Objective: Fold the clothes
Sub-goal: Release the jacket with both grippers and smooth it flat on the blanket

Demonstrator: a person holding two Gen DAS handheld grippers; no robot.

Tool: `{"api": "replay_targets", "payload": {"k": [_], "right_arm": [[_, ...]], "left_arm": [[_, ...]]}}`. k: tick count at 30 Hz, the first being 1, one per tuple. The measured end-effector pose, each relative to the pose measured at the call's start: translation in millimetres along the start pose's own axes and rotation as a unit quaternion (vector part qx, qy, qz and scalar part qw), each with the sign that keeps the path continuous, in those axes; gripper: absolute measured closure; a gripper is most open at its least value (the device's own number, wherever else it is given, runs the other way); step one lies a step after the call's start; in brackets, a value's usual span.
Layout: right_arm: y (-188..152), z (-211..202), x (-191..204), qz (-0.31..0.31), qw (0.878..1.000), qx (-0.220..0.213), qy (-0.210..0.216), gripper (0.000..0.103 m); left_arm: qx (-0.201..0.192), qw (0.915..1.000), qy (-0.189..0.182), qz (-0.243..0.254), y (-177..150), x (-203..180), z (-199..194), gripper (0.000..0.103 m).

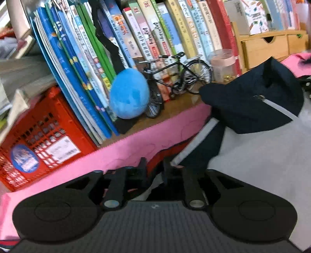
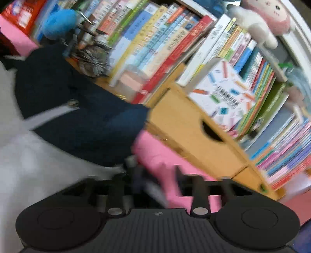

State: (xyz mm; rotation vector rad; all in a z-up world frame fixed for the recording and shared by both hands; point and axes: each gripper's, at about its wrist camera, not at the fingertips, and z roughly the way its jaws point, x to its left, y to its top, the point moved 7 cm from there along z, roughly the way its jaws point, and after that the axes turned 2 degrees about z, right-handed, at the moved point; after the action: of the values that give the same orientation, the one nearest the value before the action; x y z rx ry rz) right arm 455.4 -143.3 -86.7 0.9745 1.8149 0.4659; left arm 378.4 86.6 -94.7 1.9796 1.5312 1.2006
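A grey and navy jacket [image 1: 252,140] with a navy hood and a grey zip strip lies on the pink cloth [image 1: 120,149]. My left gripper [image 1: 154,168] is shut on the jacket's edge, where a red lining and navy fabric bunch between the fingers. In the blurred right wrist view the same jacket [image 2: 81,120] lies to the left. My right gripper [image 2: 155,175] is shut on a fold of navy and grey fabric at the jacket's edge, over the pink cloth [image 2: 155,153].
A row of books [image 1: 155,33] stands behind the jacket, with a blue plush ball [image 1: 128,93], a model bicycle [image 1: 175,77], a jar [image 1: 223,64], a red crate [image 1: 38,140] and wooden drawers [image 2: 194,132]. A pink plush toy [image 2: 268,17] sits on top.
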Motion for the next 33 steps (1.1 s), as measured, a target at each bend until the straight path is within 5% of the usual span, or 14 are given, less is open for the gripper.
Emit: {"api": "replay_targets", "payload": {"k": [2,6,9,11,15,17,19,23,31,33], "right_arm": [[3,-23,-23,0.062,0.998,0.007,0.011,0.027],[0,-102,-51,0.168,0.977,-0.038,0.124,0.013],[-21,-165,-26,0.168,0.965,-0.062,0.190,0.013],[-35,-207,-8,0.166,0.955,-0.077,0.232,0.013],[-71,-291,31,0.160,0.932,-0.100,0.311,0.013],[-102,-319,51,0.156,0.926,-0.092,0.330,0.013],[-117,-316,30,0.179,0.933,-0.085,0.301,0.013],[-145,-302,-26,0.231,0.943,-0.071,0.229,0.009],[-206,-279,-137,0.329,0.940,-0.040,0.079,0.010],[-196,-243,-158,0.356,0.929,-0.042,0.093,0.016]], "left_arm": [[0.002,0.9988,-0.029,-0.039,-1,14,-23,0.077],[-0.006,0.9939,-0.069,-0.086,-8,34,-77,0.071],[-0.029,0.9921,-0.099,-0.071,-19,17,-132,0.065],[-0.046,0.9898,-0.125,-0.050,-35,-9,-171,0.042],[-0.051,0.9828,-0.177,-0.006,-81,-61,-231,0.039],[-0.041,0.9843,-0.171,0.019,-112,-74,-244,0.039],[-0.039,0.9877,-0.148,0.031,-142,-75,-250,0.038],[-0.014,0.9923,-0.121,-0.023,-161,-36,-260,0.033],[-0.069,0.9909,-0.112,-0.031,-103,-53,-272,0.033],[-0.065,0.9908,-0.117,-0.021,-100,-71,-262,0.032]]}}
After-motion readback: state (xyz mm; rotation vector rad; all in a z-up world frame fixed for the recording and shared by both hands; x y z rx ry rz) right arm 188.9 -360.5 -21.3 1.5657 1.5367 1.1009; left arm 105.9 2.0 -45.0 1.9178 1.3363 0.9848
